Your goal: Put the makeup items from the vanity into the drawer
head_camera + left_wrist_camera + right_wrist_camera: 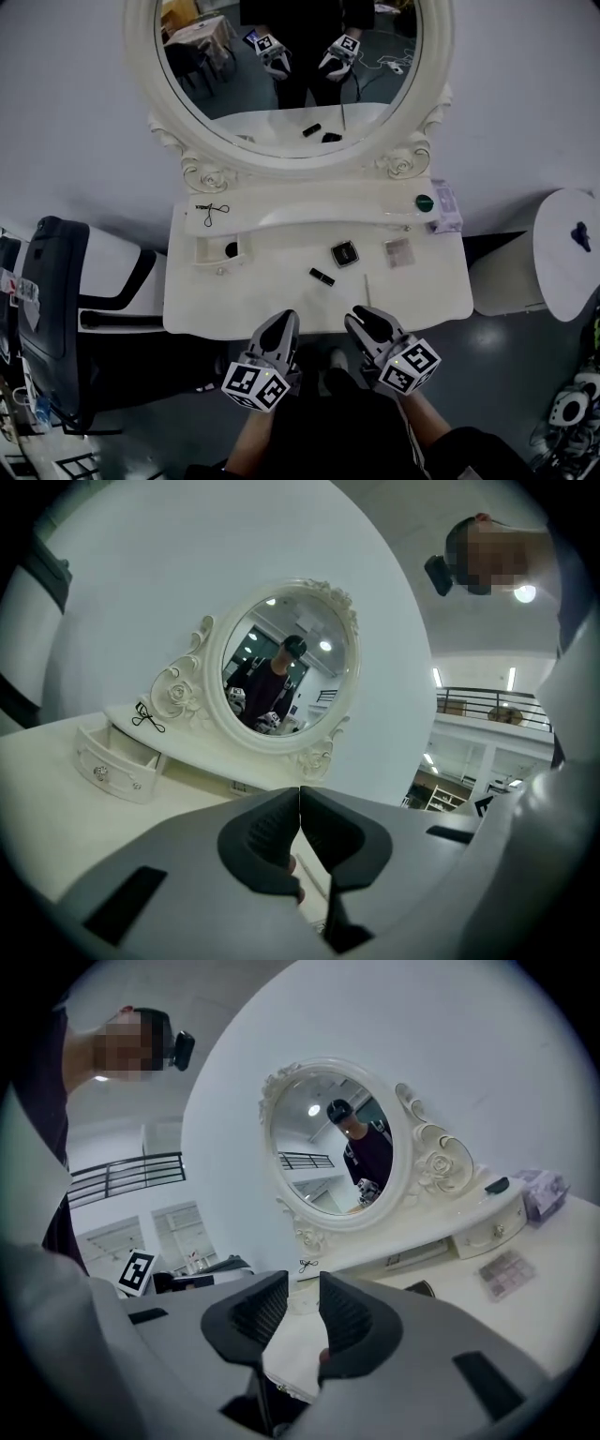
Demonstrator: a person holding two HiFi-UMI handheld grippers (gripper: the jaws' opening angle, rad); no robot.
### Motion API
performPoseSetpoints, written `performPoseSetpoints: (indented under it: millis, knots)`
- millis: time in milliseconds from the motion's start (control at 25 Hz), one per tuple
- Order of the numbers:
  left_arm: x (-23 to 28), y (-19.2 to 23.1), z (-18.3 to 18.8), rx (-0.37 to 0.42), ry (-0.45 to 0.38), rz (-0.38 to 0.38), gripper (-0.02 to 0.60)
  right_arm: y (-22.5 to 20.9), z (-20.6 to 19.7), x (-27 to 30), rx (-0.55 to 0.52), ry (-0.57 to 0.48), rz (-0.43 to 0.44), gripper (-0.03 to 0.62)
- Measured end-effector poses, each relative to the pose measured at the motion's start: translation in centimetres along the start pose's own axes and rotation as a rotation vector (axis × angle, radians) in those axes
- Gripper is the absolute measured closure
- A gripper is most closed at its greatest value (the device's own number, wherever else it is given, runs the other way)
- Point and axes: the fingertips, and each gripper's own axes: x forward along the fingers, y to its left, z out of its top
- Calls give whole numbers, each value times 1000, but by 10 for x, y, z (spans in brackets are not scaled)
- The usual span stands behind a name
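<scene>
your left gripper [284, 321]: jaws pressed together, empty. your right gripper [364, 317]: jaws spread, nothing between. lipstick [322, 277] on vanity [234, 300].

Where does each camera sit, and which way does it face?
Head view: on the head, looking steeply down at the vanity; left claw, right claw, forearms show.
Left gripper view: on left claw, facing the mirror; own jaws shut.
Right gripper view: on right claw, facing the mirror; own jaws apart.
All three share the mirror.
</scene>
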Motion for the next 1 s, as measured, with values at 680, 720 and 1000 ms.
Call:
performPoseSetpoints:
  millis: [680,720,1000]
  knots:
    - [1,14,-12,62,69,24,566,-15,-24,25,-90,113,-63,479]
    - [3,15,-13,68,74,19,566,-16,-26,29,-98,123,-65,479]
    - [12,28,-16,72,95,11,566,-25,-34,49,-141,174,-82,479]
